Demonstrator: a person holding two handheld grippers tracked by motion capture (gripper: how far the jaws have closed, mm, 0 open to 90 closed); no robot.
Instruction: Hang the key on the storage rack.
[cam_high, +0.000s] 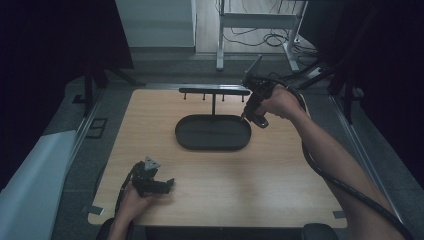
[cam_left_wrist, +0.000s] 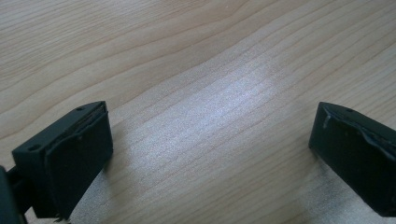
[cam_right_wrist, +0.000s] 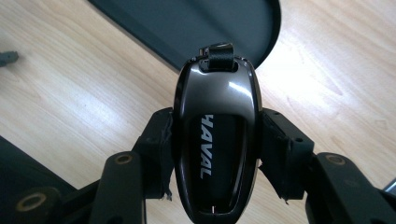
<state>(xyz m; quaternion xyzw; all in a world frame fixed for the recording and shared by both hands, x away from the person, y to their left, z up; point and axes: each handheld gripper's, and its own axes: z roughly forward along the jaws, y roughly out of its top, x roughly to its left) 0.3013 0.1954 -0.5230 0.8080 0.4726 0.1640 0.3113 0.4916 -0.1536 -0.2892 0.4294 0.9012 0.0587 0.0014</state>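
We hold a glossy black car key fob (cam_right_wrist: 215, 140) clamped between the two jaws of the right gripper (cam_high: 248, 116), which hangs above the wooden table (cam_high: 280, 165) just right of the oval black tray (cam_high: 213, 132), near the tray's right end. Behind the tray stands a black rack (cam_high: 214, 91) with a crossbar and small hooks hanging from it. In the right gripper view the fob points toward the tray's rim, its short black strap loop (cam_right_wrist: 219, 53) at the far tip. The left gripper (cam_high: 159, 186) rests low on the near left part of the table with its jaws spread wide and nothing between them; its own view looks onto bare wood grain. What could go wrong, as we judge it: the fob's shell is smooth and rounded, and the pads grip it only at its sides, so it may twist or slide out if we tilt the hand or ease the squeeze too early, and it would then fall on the table instead of into the tray. If the loop is meant for a hook, its small opening leaves little margin, and a poor approach could knock the rack. The one word we can read is "HAVAL", in white letters along the fob's face.
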